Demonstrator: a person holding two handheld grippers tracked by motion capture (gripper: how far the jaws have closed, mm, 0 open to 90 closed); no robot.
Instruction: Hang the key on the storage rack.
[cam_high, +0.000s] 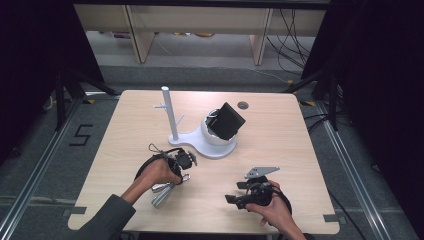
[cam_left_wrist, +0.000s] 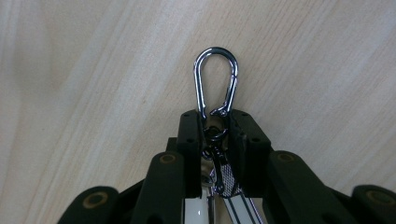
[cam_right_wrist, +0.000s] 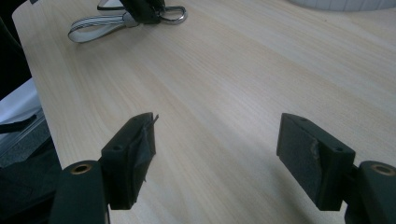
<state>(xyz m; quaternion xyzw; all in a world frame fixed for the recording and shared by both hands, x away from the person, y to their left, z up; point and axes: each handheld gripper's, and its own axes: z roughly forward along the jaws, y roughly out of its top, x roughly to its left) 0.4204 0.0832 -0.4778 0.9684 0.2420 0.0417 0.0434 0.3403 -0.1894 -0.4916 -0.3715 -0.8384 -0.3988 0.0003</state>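
Nearest the tabletop's near edge, toward its right corner: right gripper, jaws spread wide, nothing between the pads, bare wood under them.

Left of that, a little farther in from the near edge: left gripper, jaws drawn narrow and clamped on the base of a silver carabiner, right where the swivel ring joins it. Carabiner loop sticking straight out past the fingertips, long axis in line with the jaws, lying flat on the wood. Striped strap trailing back from the clip toward the near left corner, seen from the right gripper view as a loop on the tabletop.

Farther in, near the middle: white stand with an upright post carrying small side pegs, and a black box tilted in the stand's round cup.

Post lying up and slightly right of the left gripper, well apart; clearly the nearer hand for carrying the clip there. Probably a matter of lifting the loop and turning its opening toward a peg.
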